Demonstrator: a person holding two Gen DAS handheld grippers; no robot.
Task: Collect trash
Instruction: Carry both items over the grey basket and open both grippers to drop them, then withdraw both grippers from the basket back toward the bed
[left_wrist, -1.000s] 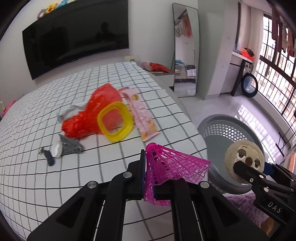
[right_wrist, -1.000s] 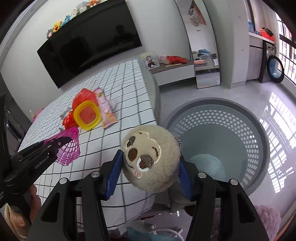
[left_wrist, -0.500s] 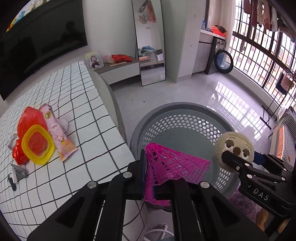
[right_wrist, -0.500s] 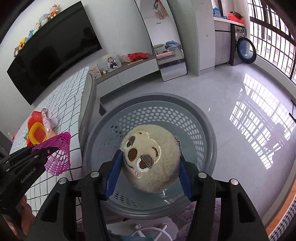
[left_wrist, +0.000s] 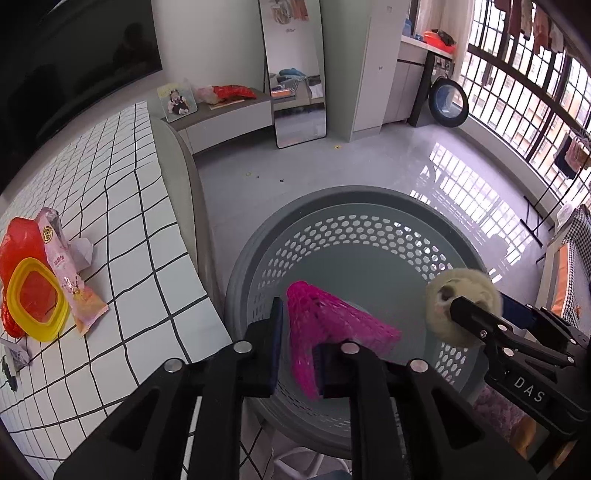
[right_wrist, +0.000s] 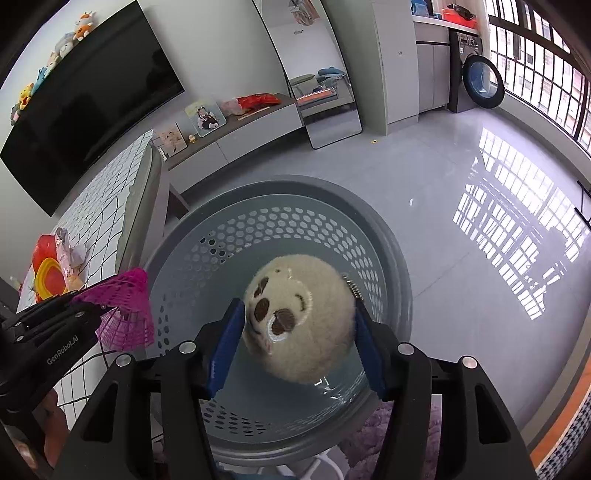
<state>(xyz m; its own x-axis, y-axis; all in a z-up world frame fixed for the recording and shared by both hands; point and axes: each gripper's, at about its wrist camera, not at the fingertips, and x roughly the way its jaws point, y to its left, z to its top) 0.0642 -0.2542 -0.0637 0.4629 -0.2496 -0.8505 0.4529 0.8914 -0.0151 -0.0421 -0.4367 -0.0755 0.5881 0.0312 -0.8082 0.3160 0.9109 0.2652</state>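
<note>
Pink mesh netting (left_wrist: 334, 326) hangs over the grey perforated basket (left_wrist: 354, 236), lying against the right finger of the left gripper (left_wrist: 299, 343), whose jaws stand apart with a gap at the left finger. Just right, the right gripper (right_wrist: 295, 343) is spread wide around a cream plush ball (right_wrist: 297, 317), above the basket's open mouth. Beyond the basket's rim, bare floor (right_wrist: 461, 177) stretches away; left, the checked bed (left_wrist: 122, 221) edge carries a yellow ring (left_wrist: 35, 299), red bag (left_wrist: 16, 243) and pink wrapper (left_wrist: 70, 280).
</note>
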